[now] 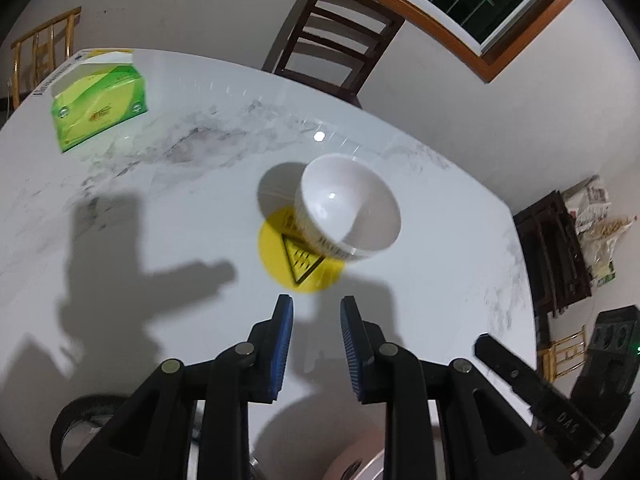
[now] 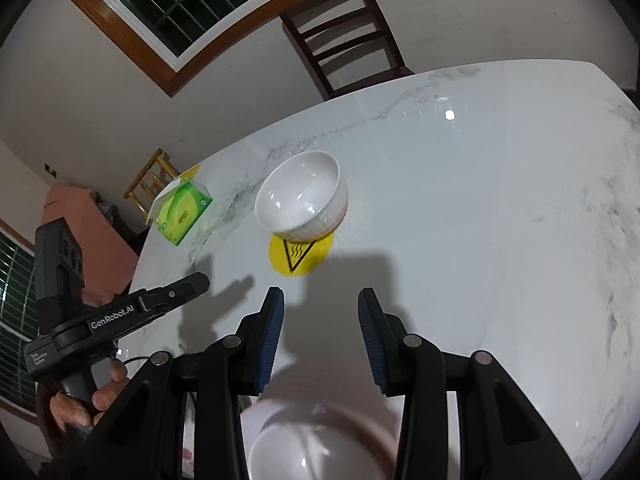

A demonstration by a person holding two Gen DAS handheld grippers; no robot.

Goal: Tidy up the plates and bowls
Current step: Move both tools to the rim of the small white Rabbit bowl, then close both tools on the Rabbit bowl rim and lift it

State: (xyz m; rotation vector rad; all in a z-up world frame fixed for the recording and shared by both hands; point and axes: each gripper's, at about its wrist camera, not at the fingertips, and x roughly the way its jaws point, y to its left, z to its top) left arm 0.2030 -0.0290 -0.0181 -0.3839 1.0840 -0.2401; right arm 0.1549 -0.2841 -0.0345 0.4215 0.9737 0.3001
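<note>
Left wrist view puts the white bowl (image 1: pixel 350 208) just right of frame centre, upright on the marble table (image 1: pixel 160 208), its base resting on the far edge of a round yellow hot-surface sticker (image 1: pixel 298 260) so that most of the disc shows on the near side. The bowl is round, so it has no long axis to line up with; what matters is which part of the rim faces the pads. Straight below it in this frame, near but clearly apart, sits the left tool (image 1: pixel 316 312), its blue pads standing at a narrow gap with only bare table and shadow between them, holding nothing. The bowl lies ahead of that gap and slightly to its right.

In the right wrist view the same bowl (image 2: pixel 302 196) appears a little left of centre, with the right tool (image 2: pixel 321 304) below it, pads somewhat wider apart and likewise empty; here the bowl sits ahead and slightly left of the gap. The left tool shows at the left edge of this frame, gripped by a hand (image 2: pixel 86 394), pointing toward the bowl from the side.

Both tools look about equally near, so I judge either could take the near rim; neither gap looks wide enough for the whole bowl, so a pinch over the wall seems the likely grip.

Further out, another white dish (image 2: pixel 320 444) lies blurred at the bottom of the right view, close under the tool. A green tissue box (image 1: pixel 98 100) stands in the upper left, well apart, and a dark wooden chair (image 1: pixel 336 44) waits beyond the far table edge.
</note>
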